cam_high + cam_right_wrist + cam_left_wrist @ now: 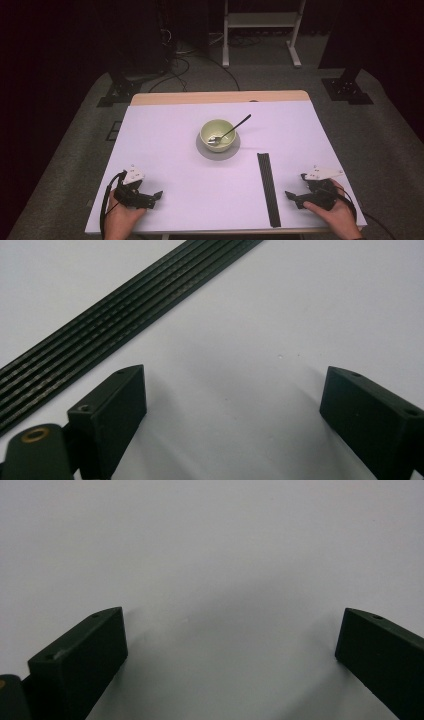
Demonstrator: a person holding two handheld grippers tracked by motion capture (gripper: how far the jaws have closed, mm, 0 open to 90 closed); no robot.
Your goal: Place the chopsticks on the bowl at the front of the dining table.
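High view shows you haven't begun: the pale green ceramic bowl sits mid-table on its grey round mat, with a dark-handled metal spoon leaning inside. Your left gripper and right gripper rest well apart from it at the near edge, both with jaws spread wide and empty, the right beside a black ribbed strip.

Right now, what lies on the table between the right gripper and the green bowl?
In the high view, a black ribbed strip lies between the right gripper and the green bowl; elsewhere the table is bare.

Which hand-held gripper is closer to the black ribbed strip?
The right hand-held gripper: the black ribbed strip lies just beside its open jaws, while the left hand-held gripper sits across the table.
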